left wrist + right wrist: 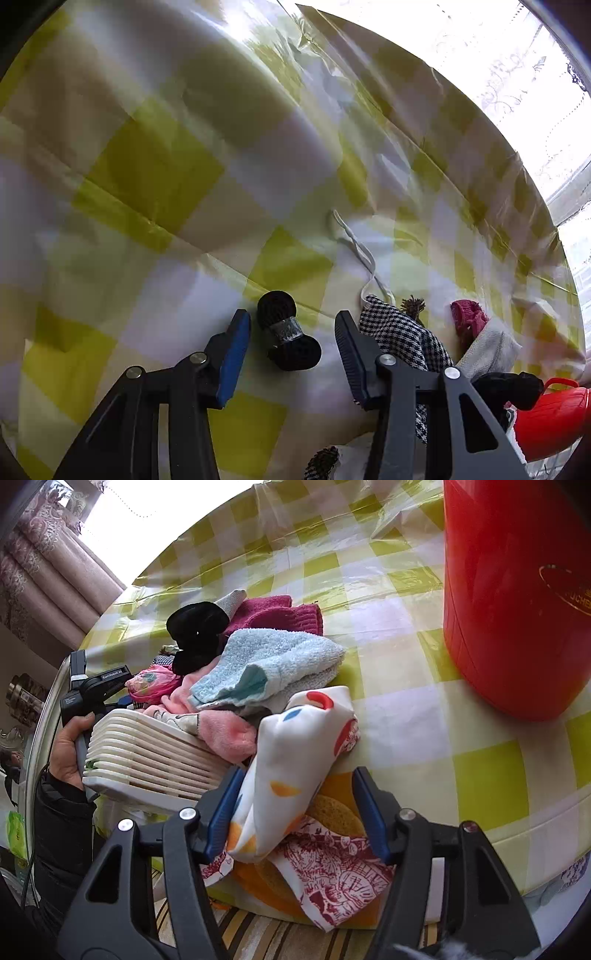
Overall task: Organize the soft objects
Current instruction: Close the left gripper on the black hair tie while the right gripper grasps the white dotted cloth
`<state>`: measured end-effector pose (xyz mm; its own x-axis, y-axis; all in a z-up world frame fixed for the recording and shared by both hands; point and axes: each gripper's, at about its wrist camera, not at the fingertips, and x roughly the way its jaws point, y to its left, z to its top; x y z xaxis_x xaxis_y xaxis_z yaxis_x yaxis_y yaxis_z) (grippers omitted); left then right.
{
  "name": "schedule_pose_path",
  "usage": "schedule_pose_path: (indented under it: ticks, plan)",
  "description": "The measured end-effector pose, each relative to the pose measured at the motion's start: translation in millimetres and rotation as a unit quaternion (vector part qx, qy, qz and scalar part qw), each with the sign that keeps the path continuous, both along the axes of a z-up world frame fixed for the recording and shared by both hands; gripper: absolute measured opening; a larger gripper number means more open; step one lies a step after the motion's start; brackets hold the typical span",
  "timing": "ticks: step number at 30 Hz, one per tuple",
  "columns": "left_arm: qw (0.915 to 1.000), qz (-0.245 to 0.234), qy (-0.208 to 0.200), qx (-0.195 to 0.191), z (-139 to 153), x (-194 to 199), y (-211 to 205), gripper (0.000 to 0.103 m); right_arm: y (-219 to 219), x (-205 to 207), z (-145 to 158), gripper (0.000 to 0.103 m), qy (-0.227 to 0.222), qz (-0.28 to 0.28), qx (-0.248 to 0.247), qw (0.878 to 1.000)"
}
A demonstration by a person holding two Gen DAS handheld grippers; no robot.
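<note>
In the left wrist view my left gripper is open, its fingers on either side of a black rolled sock bundle with a grey band, lying on the yellow checked tablecloth. A black-and-white houndstooth cloth lies just right of it. In the right wrist view my right gripper is open around a white cloth with coloured spots, not clamping it. Behind lie a light blue towel, a pink cloth, a maroon towel and a black fuzzy item.
A red plastic container stands at the right of the table; it also shows in the left wrist view. A white slatted basket sits at the left by the pile. A red-patterned cloth hangs over the table edge.
</note>
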<state>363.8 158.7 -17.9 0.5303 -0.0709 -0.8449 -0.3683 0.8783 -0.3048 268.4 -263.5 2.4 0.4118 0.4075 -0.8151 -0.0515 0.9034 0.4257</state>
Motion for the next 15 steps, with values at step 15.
schedule_pose_path:
  ticks: [15]
  plan:
    - [0.9995, -0.019, -0.011, 0.023, 5.2, -18.6, -7.1, 0.021, 5.2, -5.1, 19.2, 0.017, -0.052, 0.023, -0.022, 0.998]
